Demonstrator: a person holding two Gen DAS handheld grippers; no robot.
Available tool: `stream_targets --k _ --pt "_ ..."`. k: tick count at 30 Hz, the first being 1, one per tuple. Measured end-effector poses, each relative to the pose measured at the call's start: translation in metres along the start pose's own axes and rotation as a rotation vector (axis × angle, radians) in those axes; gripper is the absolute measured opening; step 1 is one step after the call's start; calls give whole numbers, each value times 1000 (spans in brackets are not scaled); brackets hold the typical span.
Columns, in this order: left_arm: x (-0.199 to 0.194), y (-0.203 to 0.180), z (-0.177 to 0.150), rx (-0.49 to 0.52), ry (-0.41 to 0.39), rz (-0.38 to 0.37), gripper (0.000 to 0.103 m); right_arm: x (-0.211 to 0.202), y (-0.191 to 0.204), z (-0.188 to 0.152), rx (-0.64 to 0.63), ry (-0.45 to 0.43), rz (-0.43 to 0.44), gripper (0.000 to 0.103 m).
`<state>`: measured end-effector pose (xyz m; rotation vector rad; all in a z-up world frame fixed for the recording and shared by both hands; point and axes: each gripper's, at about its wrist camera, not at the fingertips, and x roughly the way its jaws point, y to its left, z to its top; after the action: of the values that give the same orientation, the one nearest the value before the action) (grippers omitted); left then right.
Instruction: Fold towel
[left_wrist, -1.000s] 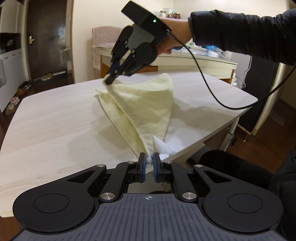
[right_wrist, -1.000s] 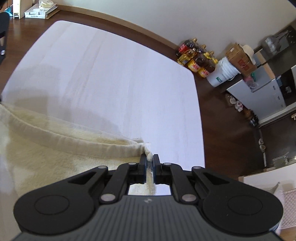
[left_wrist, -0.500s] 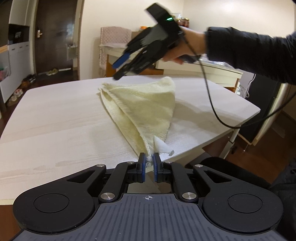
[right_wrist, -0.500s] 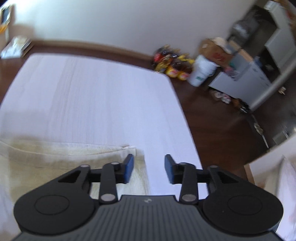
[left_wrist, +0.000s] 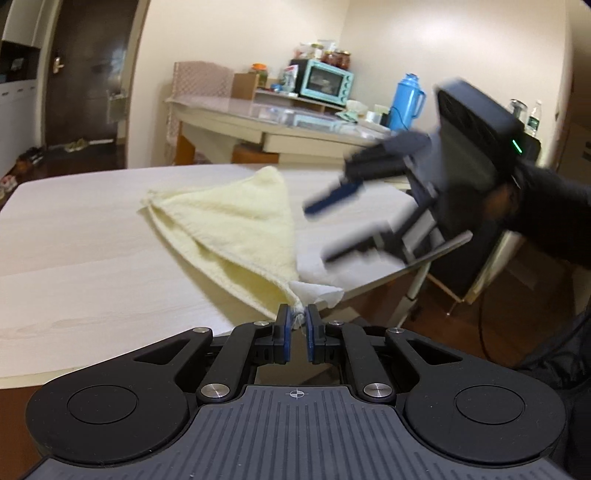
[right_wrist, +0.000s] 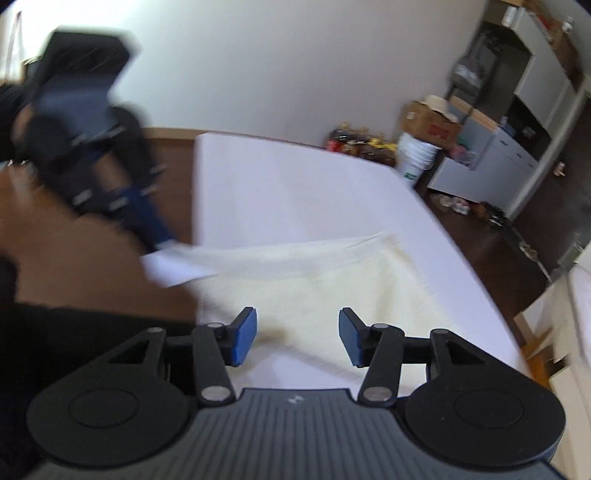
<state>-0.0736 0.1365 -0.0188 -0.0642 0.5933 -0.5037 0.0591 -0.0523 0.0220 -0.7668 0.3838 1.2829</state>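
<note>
The pale yellow towel (left_wrist: 236, 225) lay folded on the light wooden table (left_wrist: 81, 258), spread toward the far side and narrowing to a point at the near edge, where one corner with a white tag ran off the tabletop. That corner was pinched between the blue pads of the left gripper (left_wrist: 297, 326), whose jaws stood clamped together on the cloth just past the table's edge. In the right wrist view the same towel (right_wrist: 332, 280) stretched flat across the table (right_wrist: 295, 184), its corner drawn out to the left gripper (right_wrist: 162, 240), seen blurred at the left. The right gripper (right_wrist: 297, 338) hovered above the towel's near part with its jaws apart, having just been opening, and nothing lay between its pads (right_wrist: 243, 334). From the left wrist it showed as a blurred right gripper (left_wrist: 325, 229) in the air to the right of the towel, clear of the cloth, held by a hand in a dark sleeve (left_wrist: 554, 218).
</note>
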Motion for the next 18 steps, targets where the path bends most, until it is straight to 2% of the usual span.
stream_targets --k 6,11,13,14,15,17,18 --pt "0 -10 5 -15 5 -2 8 15 43 0 8 -104 -88 60" --pt "-1 -11 13 -55 -8 -16 8 31 53 4 45 -166 -163 58" --pt "-1 -15 15 -50 -7 -22 8 35 50 7 67 -188 -190 52" --pt "-1 -17 16 -44 -4 -22 9 37 48 8 76 -188 -199 40" --pt "-2 -18 16 -41 2 -24 9 39 47 10 76 -186 -208 23" --pt "-3 -20 18 -32 16 -27 10 37 44 12 70 -174 -208 14" --pt "-5 -20 20 -25 18 -29 16 36 42 13 68 -167 -206 12"
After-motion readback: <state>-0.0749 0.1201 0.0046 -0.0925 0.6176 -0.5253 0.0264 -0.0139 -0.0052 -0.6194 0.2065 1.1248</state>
